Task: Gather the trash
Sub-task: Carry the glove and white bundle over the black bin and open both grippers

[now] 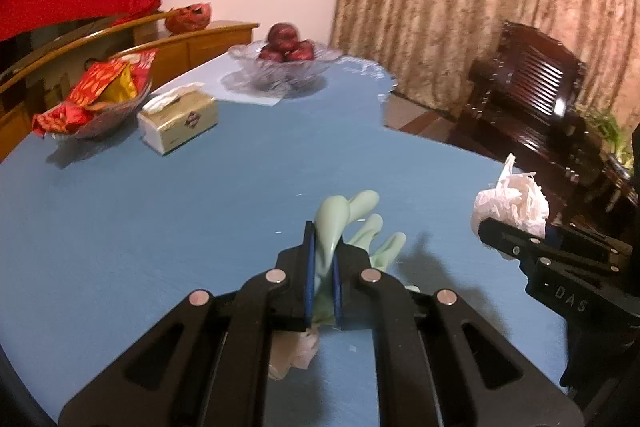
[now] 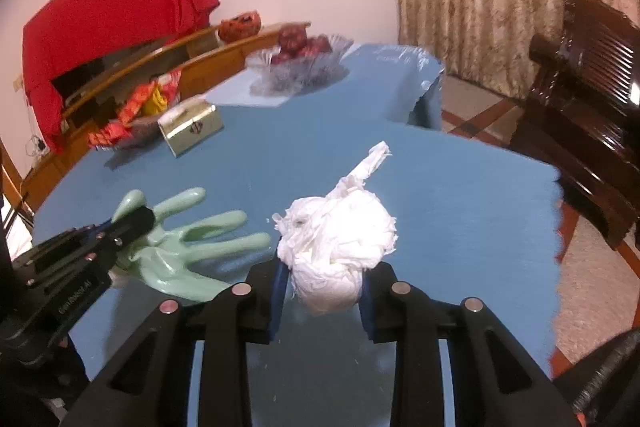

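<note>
A pale green rubber glove (image 1: 362,205) hangs a little above the blue table (image 1: 160,207), and my left gripper (image 1: 324,239) is shut on one of its fingers. In the right wrist view the glove (image 2: 200,239) spreads its fingers to the right, with the left gripper (image 2: 140,219) clamped on it from the left. My right gripper (image 2: 326,271) is shut on a crumpled white wad (image 2: 340,235) with a twisted tail pointing up. The same wad (image 1: 512,199) shows at the right of the left wrist view, above the right gripper (image 1: 486,227). A pale crumpled scrap (image 1: 292,351) lies under my left gripper.
A tissue box (image 1: 180,119), a glass bowl of snack packets (image 1: 96,99) and a glass bowl of red fruit (image 1: 286,59) stand at the far side. A dark wooden chair (image 1: 532,83) stands past the table's right edge. A wooden sideboard (image 1: 200,43) runs behind.
</note>
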The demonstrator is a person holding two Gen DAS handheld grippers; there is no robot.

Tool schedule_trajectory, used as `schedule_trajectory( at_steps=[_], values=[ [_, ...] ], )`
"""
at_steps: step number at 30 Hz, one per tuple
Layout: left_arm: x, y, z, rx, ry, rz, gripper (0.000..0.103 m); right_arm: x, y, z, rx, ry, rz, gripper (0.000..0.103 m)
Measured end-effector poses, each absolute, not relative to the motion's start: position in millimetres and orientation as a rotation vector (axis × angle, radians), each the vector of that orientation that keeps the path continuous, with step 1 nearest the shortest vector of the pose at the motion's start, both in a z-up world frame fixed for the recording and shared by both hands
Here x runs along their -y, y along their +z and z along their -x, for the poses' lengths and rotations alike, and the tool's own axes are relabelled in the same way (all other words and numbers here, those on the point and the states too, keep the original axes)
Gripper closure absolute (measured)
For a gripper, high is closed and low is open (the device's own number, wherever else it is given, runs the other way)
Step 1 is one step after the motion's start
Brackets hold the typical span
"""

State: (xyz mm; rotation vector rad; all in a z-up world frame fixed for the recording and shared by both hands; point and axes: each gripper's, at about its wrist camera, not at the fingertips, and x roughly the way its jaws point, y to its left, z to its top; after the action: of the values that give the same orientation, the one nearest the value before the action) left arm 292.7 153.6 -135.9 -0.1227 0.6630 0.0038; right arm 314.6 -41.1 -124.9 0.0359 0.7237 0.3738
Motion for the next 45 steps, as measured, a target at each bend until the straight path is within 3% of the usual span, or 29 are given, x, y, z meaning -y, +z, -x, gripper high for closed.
schedule_trajectory(
  at_steps=[25,45],
  values=[
    [-17,-42,-181,-0.536,-0.308,0.054,0.097,179,-38,-166,-0.579,0.168,-0.090,0.072],
    [112,-62,-153,-0.567,-0.570,-0.035,0.097,301,-48,-94,-0.585,-0.083,-0.133,0.071]
  ],
)
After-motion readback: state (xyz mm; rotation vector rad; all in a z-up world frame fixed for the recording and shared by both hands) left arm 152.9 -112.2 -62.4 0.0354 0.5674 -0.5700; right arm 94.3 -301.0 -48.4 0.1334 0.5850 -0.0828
